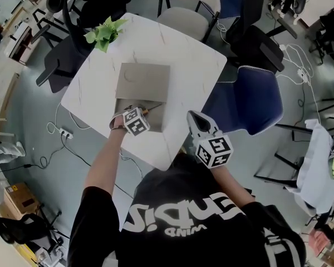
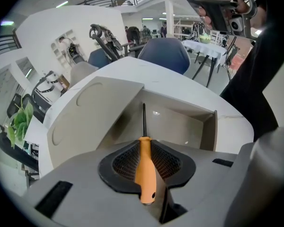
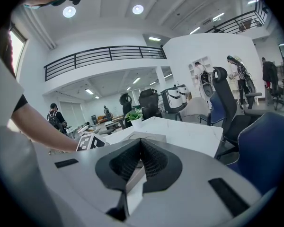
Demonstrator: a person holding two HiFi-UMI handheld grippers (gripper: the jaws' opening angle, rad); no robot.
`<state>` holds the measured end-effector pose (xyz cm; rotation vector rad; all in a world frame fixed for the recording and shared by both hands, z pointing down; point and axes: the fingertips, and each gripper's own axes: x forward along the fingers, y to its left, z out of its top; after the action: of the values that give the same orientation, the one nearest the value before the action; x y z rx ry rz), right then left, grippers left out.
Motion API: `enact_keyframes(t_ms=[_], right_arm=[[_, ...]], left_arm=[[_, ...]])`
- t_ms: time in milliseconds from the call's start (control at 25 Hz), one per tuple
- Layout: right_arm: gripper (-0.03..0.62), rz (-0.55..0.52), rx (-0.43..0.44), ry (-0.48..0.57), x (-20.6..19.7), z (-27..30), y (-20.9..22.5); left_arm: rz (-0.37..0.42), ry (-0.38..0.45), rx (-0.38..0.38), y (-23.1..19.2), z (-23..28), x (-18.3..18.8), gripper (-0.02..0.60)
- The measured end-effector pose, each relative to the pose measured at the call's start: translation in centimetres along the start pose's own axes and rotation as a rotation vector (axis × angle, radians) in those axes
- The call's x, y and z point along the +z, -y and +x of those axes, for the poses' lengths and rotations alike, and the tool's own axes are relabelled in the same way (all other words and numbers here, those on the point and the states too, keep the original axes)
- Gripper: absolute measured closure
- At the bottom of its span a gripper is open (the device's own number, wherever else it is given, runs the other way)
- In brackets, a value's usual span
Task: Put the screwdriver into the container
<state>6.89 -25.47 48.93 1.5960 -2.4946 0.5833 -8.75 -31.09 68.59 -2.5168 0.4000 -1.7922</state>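
A beige container lies on the white table, its lid folded open toward the far side. My left gripper hovers over the container's near edge, shut on an orange-handled screwdriver. In the left gripper view the thin dark shaft points into the container's open compartment, with the lid to its left. My right gripper hangs off the table's near right edge, apart from the container. Its jaws are shut with nothing between them.
A green potted plant stands at the table's far left corner. A blue chair is close on the right, a light chair beyond the table, dark chairs to the left. Cables run over the floor.
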Motion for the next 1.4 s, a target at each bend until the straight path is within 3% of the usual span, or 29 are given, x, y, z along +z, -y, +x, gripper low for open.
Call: enact_keyframes(t_ms=[240, 480, 720, 1000, 1400], right_arm=[[0.582, 0.001, 0.006, -0.004, -0.2, 0.1, -0.3], [0.582, 0.002, 0.017, -0.009, -0.3, 0.0, -0.2], [0.582, -0.003, 0.042, -0.012, -0.5, 0.1, -0.7], [0.582, -0.027, 0.086, -0.007, -0.1, 0.6, -1.6], [0.582, -0.073, 0.127, -0.010, 0.0, 0.9, -3.0]], left_arm=[[0.031, -0.016, 0.018, 0.1, -0.2, 0.0, 0.486], [-0.014, 0.044, 0.061, -0.4, -1.9, 1.0, 0.479], [-0.114, 0.152, 0.141, -1.5, -6.1, 2.4, 0.560], [-0.362, 0.373, 0.288, -2.5, -14.4, 2.9, 0.568], [-0.730, 0.671, 0.558, -1.4, -23.9, -1.3, 0.568]])
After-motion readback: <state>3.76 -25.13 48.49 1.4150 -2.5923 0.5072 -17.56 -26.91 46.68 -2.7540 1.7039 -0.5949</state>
